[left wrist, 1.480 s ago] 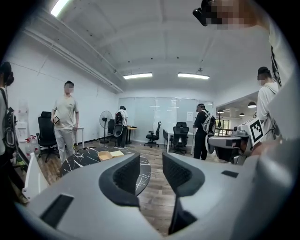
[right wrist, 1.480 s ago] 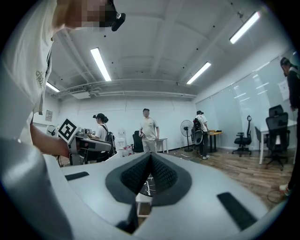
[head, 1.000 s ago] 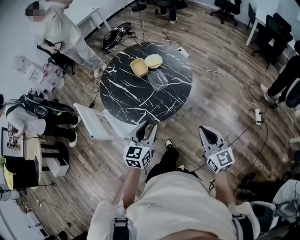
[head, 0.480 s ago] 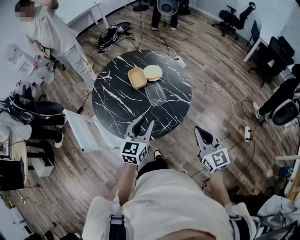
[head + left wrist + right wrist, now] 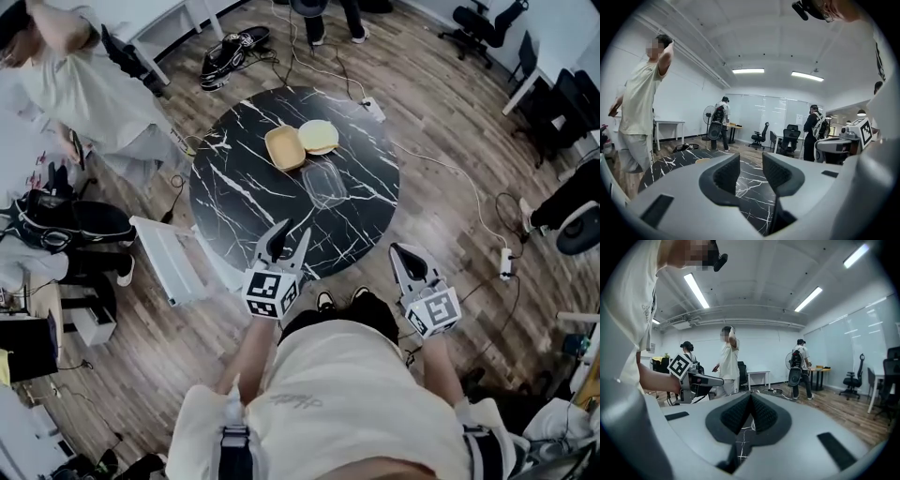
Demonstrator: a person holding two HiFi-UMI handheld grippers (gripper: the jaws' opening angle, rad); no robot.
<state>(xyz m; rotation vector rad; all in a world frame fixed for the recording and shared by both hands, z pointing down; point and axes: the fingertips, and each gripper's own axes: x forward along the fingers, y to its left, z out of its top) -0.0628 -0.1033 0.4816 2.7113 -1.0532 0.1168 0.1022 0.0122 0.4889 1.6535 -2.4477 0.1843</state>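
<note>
Three dishes sit on the round black table [image 5: 234,187]: a clear container [image 5: 324,185] nearest, a tan bowl [image 5: 284,147] and a pale plate [image 5: 319,136] beyond it. The container lies straight ahead, closer to the left gripper [image 5: 292,232], which hovers over the table's near edge, jaws apart and empty. The right gripper [image 5: 401,253], jaws pressed together on nothing, hangs off the rim.

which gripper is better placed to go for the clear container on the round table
Left, probably. The left gripper has its fingers apart and sits over the near edge of the black table, pointing toward the clear container. The right gripper is shut and out past the table's rim.
</note>
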